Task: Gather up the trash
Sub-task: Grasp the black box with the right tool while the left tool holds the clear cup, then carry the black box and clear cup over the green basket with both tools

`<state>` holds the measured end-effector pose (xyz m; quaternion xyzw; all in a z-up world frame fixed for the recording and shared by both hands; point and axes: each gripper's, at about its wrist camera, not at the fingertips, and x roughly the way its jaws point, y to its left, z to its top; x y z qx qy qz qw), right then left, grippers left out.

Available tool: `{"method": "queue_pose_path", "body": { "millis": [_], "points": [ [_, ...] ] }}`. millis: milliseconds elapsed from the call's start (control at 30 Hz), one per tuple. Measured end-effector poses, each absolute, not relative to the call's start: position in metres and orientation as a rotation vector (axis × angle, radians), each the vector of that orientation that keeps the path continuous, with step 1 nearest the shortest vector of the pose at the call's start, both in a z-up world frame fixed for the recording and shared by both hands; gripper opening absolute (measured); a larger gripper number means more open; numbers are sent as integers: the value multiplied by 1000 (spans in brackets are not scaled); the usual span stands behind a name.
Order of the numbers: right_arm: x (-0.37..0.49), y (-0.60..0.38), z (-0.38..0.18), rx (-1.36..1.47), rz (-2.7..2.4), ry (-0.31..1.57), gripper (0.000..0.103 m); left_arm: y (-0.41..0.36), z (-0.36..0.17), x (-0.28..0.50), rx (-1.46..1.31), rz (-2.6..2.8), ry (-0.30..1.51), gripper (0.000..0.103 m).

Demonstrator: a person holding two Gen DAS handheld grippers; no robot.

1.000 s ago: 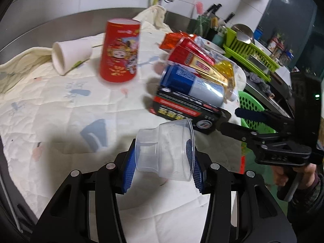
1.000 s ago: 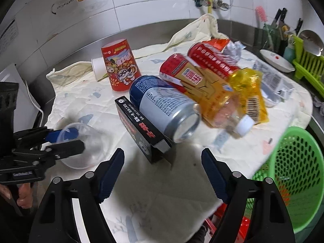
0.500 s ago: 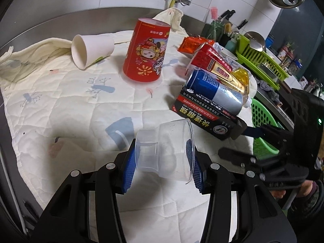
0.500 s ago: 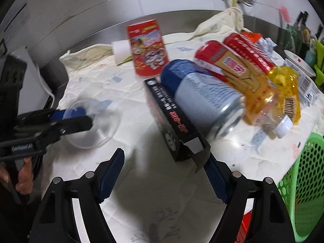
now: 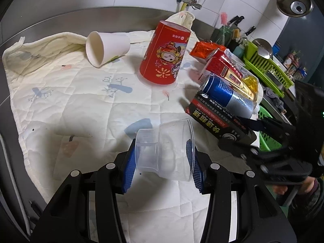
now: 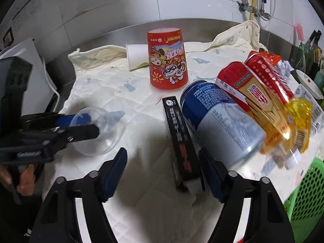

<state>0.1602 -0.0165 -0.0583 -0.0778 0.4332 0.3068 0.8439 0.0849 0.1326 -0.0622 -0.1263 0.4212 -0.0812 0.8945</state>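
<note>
My left gripper (image 5: pixel 162 162) is shut on a clear plastic cup (image 5: pixel 166 151), held just above the quilted cloth (image 5: pixel 81 101); it also shows in the right wrist view (image 6: pixel 97 129). My right gripper (image 6: pixel 164 172) is open, its right finger against the near end of a black box (image 6: pixel 180 141) lying on the cloth; the box also shows in the left wrist view (image 5: pixel 218 121). A blue-silver can (image 6: pixel 218 119), red packets (image 6: pixel 255 87) and a yellow wrapper (image 6: pixel 297 109) lie beside the box. A red paper cup (image 6: pixel 168 60) stands upside down; a white paper cup (image 5: pixel 105 48) lies on its side.
A green perforated basket (image 6: pixel 307 190) sits below the table's right edge. A green dish rack (image 5: pixel 269 66) with utensils stands at the far right. A steel backsplash (image 5: pixel 60 24) and tiled wall close the back. A white bowl (image 6: pixel 307 83) sits past the packets.
My right gripper has moved forward onto the black box, which now lies between its fingers. The left gripper has drawn back and left with the clear cup still held.
</note>
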Motion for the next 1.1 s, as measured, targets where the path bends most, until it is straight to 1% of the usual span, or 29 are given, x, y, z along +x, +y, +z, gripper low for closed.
{"method": "queue_pose_path", "body": {
  "millis": [33, 67, 133, 167, 200, 233, 267, 333, 367, 400, 467, 700, 933, 1100],
  "points": [
    [163, -15, -60, -165, 649, 919, 64, 133, -62, 85, -262, -168, 873, 47],
    [166, -13, -61, -167, 650, 922, 60, 134, -62, 85, -263, -167, 873, 47],
    [170, -8, -62, -178, 654, 921, 57, 134, -62, 85, -263, -166, 873, 47],
    [171, -5, -62, -193, 652, 916, 52, 134, -62, 85, -262, -166, 873, 47],
    [171, -4, -62, -203, 648, 913, 50, 134, -62, 85, -262, -167, 872, 47],
    [172, -2, -63, -214, 641, 912, 44, 134, -62, 85, -262, -167, 872, 47],
    [173, -2, -64, -221, 634, 913, 36, 134, -62, 85, -261, -166, 873, 47],
    [174, -3, -64, -216, 628, 912, 29, 134, -62, 85, -261, -167, 872, 47],
    [174, -5, -63, -207, 625, 911, 24, 134, -62, 85, -258, -168, 871, 47],
    [174, -7, -62, -195, 623, 910, 21, 133, -61, 85, -256, -168, 870, 47],
    [172, -11, -60, -191, 613, 909, 19, 132, -59, 86, -251, -172, 867, 47],
    [155, -34, -45, -125, 618, 880, 19, 117, -47, 86, -218, -195, 854, 47],
    [131, -90, -22, -36, 561, 835, 19, 83, -29, 90, -170, -271, 831, 47],
    [122, -142, -10, -8, 455, 808, 19, 42, -20, 99, -128, -360, 822, 47]
  ]
}}
